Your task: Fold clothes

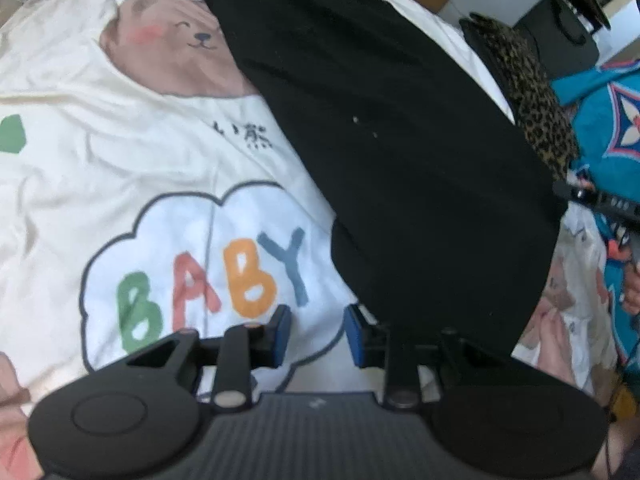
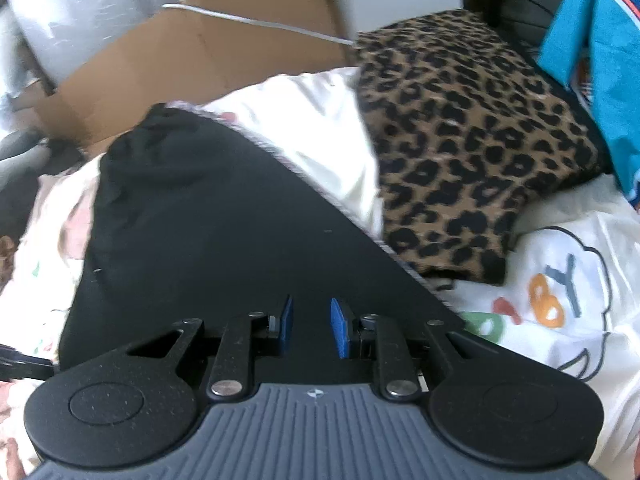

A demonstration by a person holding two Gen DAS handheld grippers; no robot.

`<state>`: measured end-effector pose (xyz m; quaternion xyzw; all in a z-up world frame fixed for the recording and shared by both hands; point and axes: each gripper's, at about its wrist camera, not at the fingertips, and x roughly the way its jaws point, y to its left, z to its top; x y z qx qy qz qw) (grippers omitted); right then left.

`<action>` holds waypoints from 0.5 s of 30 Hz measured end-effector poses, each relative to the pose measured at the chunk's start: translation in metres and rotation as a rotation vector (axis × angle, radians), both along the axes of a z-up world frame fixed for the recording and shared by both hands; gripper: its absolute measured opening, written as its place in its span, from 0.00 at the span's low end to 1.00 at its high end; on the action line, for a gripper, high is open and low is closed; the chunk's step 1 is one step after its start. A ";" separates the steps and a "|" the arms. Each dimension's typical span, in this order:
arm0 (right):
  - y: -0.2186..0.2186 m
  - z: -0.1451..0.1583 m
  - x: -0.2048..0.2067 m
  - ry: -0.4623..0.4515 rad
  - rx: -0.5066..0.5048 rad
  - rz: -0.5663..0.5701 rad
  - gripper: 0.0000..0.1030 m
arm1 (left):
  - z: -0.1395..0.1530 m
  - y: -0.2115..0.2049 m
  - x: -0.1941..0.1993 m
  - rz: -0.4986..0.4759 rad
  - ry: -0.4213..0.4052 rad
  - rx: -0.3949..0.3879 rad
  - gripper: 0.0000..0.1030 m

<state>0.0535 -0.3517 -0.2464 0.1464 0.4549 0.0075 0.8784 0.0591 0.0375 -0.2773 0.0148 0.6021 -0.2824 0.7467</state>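
Observation:
A black garment (image 1: pixel 400 140) lies flat on a white bedsheet (image 1: pixel 120 152) printed with a bear and the word BABY. My left gripper (image 1: pixel 318 334) hovers over the sheet at the garment's near left edge. Its blue pads stand apart with only sheet showing between them, and the right pad is next to the black cloth. In the right wrist view the same black garment (image 2: pixel 220 220) fills the middle. My right gripper (image 2: pixel 312 326) is above its near part, open, with the pads apart and flat black fabric behind the gap.
A folded leopard-print garment (image 2: pixel 460 140) lies on the sheet (image 2: pixel 560 340) beside the black one, also seen as leopard cloth (image 1: pixel 536 112). Teal fabric (image 2: pixel 600 60) hangs at the right. A cardboard box (image 2: pixel 180 52) and a bubble-wrap roll (image 2: pixel 72 0) stand beyond the bed.

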 end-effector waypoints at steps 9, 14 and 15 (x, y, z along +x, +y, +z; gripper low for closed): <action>0.045 0.012 0.009 0.043 0.013 0.176 0.28 | -0.010 -0.023 -0.014 -0.041 -0.019 -0.004 0.38; 0.072 0.016 0.014 0.054 0.025 0.271 0.29 | -0.002 -0.012 -0.008 0.009 0.008 -0.110 0.32; 0.078 0.017 0.014 0.055 0.027 0.292 0.29 | 0.001 -0.008 -0.006 0.027 0.010 -0.143 0.32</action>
